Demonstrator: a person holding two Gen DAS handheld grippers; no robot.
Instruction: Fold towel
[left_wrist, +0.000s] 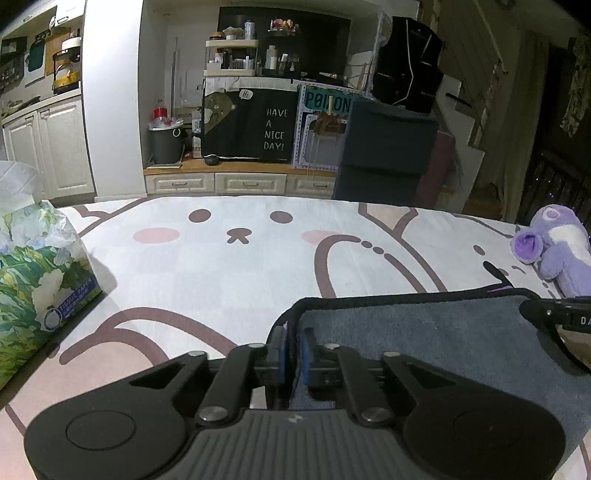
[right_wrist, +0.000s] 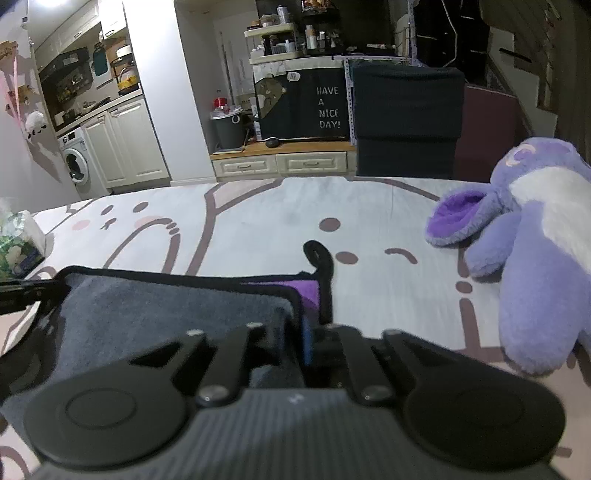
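We record the left claw clenched on the grey towel's left corner, the right claw clenched on its right corner. Towel lies on the bed ahead of both; tissue pack left, purple plush right

**Left gripper pinching the towel's edge**

Through the left wrist camera we saw our left gripper closed on the black-trimmed left edge of the grey towel, its blue pads pressed to either side of the hem. The towel lay on the cartoon-print sheet. What was probably the other gripper touched the towel's far right corner. A tissue pack sat at left, a purple plush toy at right.
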